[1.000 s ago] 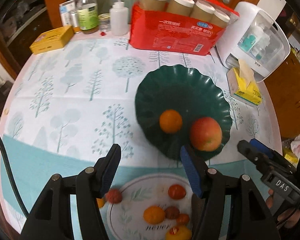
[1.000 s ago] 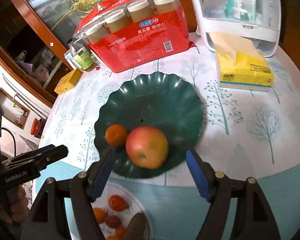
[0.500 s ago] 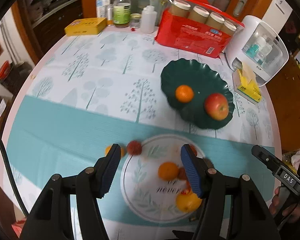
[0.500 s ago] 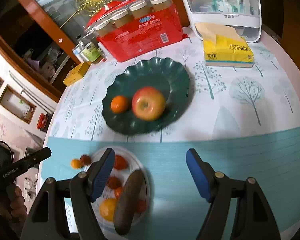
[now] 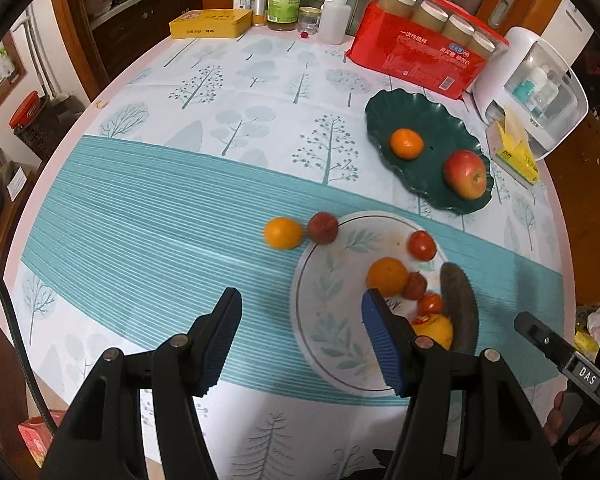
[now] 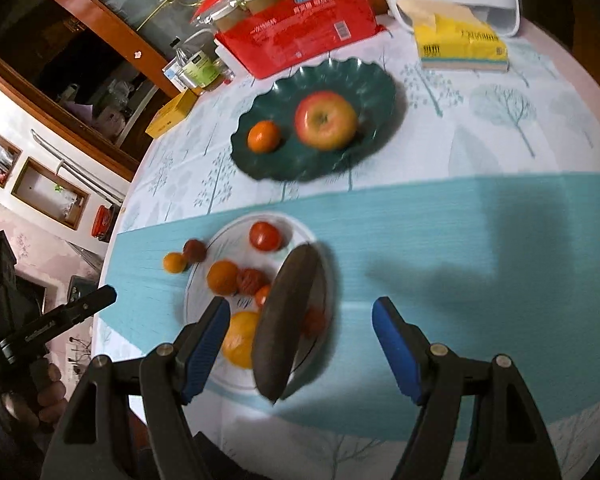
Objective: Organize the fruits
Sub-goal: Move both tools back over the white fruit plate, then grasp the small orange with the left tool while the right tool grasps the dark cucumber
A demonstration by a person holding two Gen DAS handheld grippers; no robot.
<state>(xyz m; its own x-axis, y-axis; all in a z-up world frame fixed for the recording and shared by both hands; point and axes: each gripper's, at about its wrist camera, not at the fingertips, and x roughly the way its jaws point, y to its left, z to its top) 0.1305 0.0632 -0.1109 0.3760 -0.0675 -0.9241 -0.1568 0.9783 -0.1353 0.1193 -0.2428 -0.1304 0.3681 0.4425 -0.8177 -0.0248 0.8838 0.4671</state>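
A dark green scalloped plate (image 5: 416, 114) (image 6: 364, 76) holds a small orange (image 5: 407, 143) (image 6: 263, 136) and a red apple (image 5: 465, 174) (image 6: 325, 119). Nearer me, a white leaf-print plate (image 5: 328, 320) (image 6: 198, 284) carries a tomato (image 5: 421, 245), an orange (image 5: 387, 276), a yellow fruit (image 6: 242, 338), small red fruits and a dark cucumber (image 5: 460, 308) (image 6: 288, 320). Beside it on the cloth lie an orange (image 5: 283, 233) and a dark red fruit (image 5: 323, 227). My left gripper (image 5: 300, 336) hangs open and empty over the white plate's left edge. My right gripper (image 6: 300, 344) is open above the cucumber.
At the table's far side stand a red pack of paper cups (image 5: 416, 52), a white dispenser box (image 5: 536, 92), a yellow tissue pack (image 5: 516, 156), bottles (image 5: 286, 0) and a yellow tin (image 5: 210, 24). The round table's edge (image 5: 32, 200) drops off at left.
Both grippers have drawn back from the green plate toward the near table edge. The white plate with its fruit has come fully into view under them. Both stay open.
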